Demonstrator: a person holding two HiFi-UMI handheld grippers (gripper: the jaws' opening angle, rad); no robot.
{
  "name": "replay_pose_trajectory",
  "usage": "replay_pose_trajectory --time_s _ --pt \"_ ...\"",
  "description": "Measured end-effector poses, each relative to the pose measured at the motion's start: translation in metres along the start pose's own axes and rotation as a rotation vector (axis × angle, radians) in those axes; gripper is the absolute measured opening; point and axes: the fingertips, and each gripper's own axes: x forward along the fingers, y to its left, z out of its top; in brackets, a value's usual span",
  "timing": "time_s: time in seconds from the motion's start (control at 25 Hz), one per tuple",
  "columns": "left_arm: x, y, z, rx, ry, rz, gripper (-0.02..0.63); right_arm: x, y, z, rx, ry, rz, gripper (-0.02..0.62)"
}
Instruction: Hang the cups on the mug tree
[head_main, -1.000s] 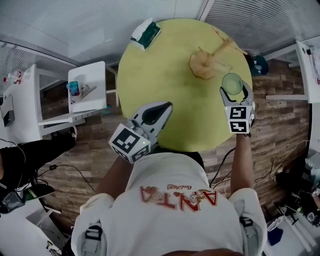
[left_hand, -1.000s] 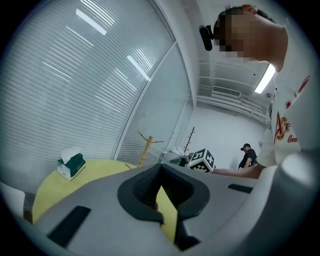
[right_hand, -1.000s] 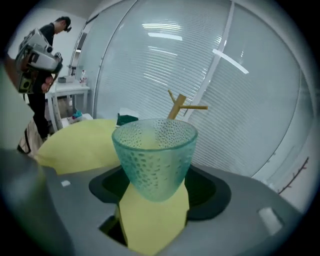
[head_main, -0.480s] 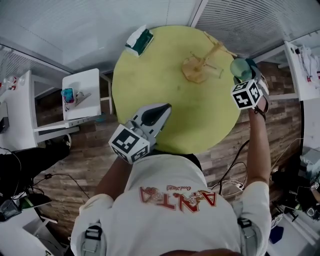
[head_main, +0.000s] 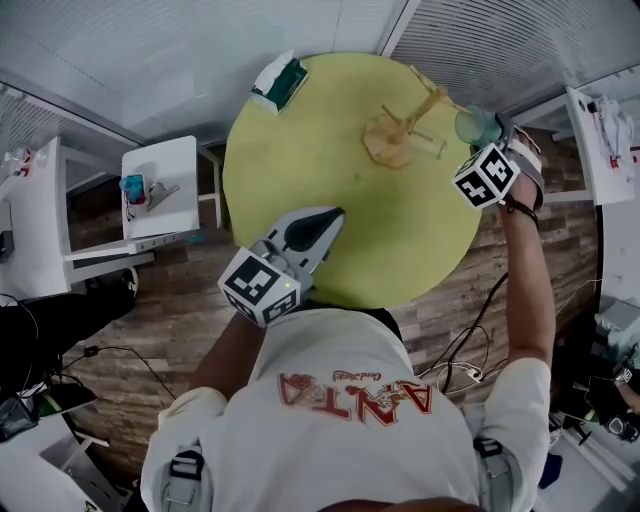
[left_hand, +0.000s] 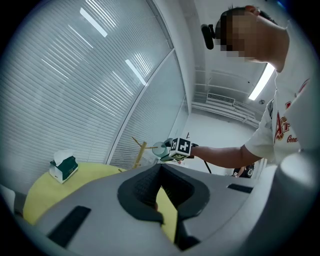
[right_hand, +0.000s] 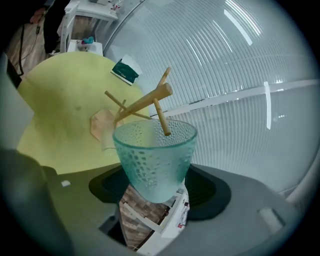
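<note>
A wooden mug tree (head_main: 408, 118) stands at the far right of the round yellow table (head_main: 300, 150). My right gripper (head_main: 480, 140) is shut on a green dimpled glass cup (head_main: 474, 126), held in the air just right of the tree, past the table's edge. In the right gripper view one peg (right_hand: 161, 117) of the mug tree (right_hand: 142, 102) reaches over the rim of the cup (right_hand: 152, 157), mouth towards the tree. My left gripper (head_main: 322, 216) hovers over the table's near edge with its jaws together and nothing in them; in the left gripper view its tips (left_hand: 160, 167) meet.
A green and white tissue box (head_main: 278, 82) lies at the table's far left rim. A small white side table (head_main: 165, 160) with a few items stands to the left. Wooden floor with cables (head_main: 470, 330) surrounds the table; window blinds (right_hand: 240, 65) rise behind the tree.
My right gripper has carried the cup from the table's near right edge up and out to the right side of the mug tree. The left gripper has stayed in place.
</note>
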Motion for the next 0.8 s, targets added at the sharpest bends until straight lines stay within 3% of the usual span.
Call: replay_pose_trajectory --time_s 0.48,0.8 --pt "-0.001 0.004 0.0 -0.011 0.001 -0.008 0.009 -0.007 0.005 0.023 -0.326 0.085 -0.077 0.334" --pt "-0.004 0.009 0.004 -0.012 -0.007 0.004 0.009 -0.007 0.015 0.036 -0.396 0.088 -0.079 0.336"
